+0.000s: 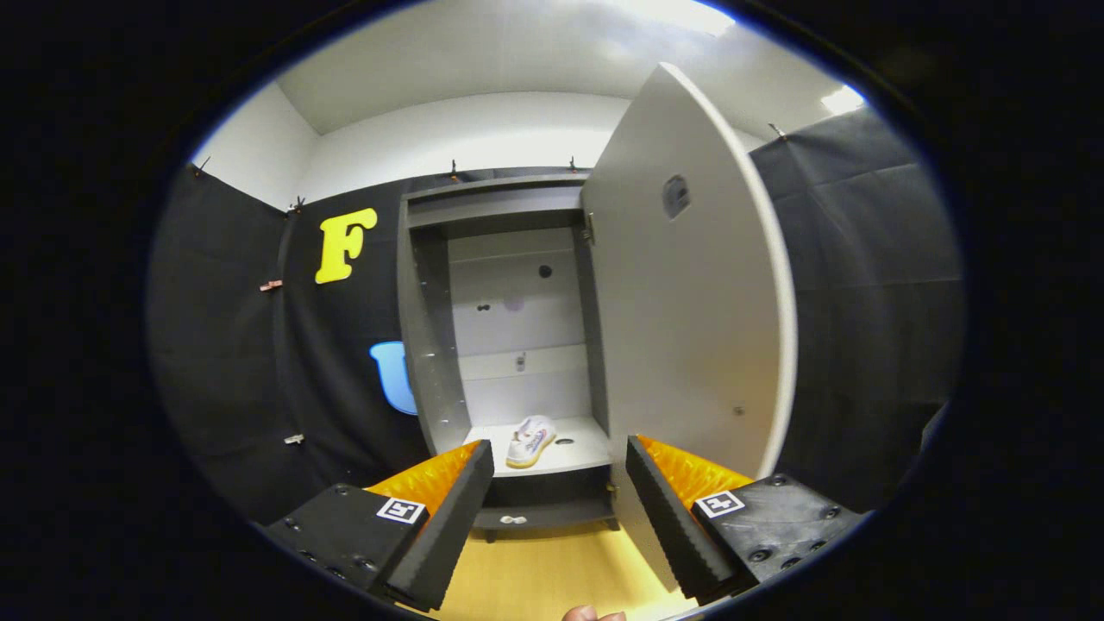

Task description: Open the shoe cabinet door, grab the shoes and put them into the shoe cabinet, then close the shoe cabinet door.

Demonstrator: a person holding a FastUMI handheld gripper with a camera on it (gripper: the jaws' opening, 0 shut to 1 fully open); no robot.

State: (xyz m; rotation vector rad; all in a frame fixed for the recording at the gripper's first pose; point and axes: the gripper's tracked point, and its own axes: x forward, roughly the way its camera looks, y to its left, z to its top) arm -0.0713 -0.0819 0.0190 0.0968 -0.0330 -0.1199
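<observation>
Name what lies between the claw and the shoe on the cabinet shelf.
In the gripper view, nothing: the open claw frames a bare gap, with the shoe on the shelf beyond its fingers and wooden floor below.

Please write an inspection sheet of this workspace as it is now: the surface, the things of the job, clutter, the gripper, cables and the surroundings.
Surface: wooden floor in front of the cabinet, bare where it shows.
Job's things: shoe cabinet stands open; its door is swung out to the right of the opening. One white shoe lies on the lower shelf, beyond the fingers.
Clutter: nothing seen.
Gripper: gripper open, fingers wide apart, holding nothing, pointing at the cabinet.
Cables: nothing seen.
Surroundings: black cloth wall on both sides, white wall and ceiling above; a fingertip shows below the fingers.
</observation>
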